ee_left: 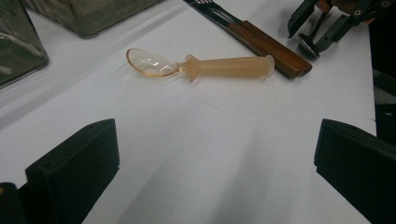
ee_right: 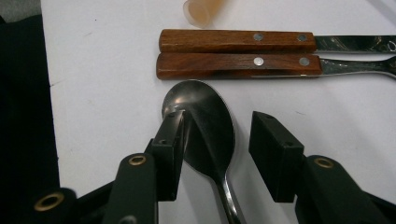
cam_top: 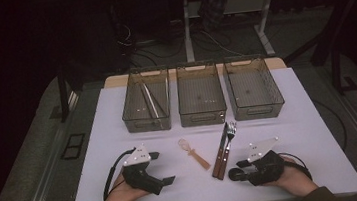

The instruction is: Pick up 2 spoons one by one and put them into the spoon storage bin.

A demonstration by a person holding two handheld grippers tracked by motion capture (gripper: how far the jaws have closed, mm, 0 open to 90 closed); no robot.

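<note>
Right gripper view: right gripper (ee_right: 217,140) jaws part-open around metal spoon (ee_right: 205,126) bowl, one jaw touching it, other just clear; spoon on table (ee_right: 102,93) beside knife (ee_right: 238,41) & fork (ee_right: 238,65) w/ wooden handles. Left gripper (ee_left: 217,163) jaws wide, nothing betw.; plastic spoon (ee_left: 201,67) ahead.

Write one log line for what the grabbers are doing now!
left gripper: open, facing plastic spoon | right gripper: open around metal spoon | knife, fork: on table

1. No text, label, brand, number or sign can be read anywhere in the three views.
2. The two brown wooden riveted cutlery handles (ee_right: 238,41) carry no legible marking.
</note>
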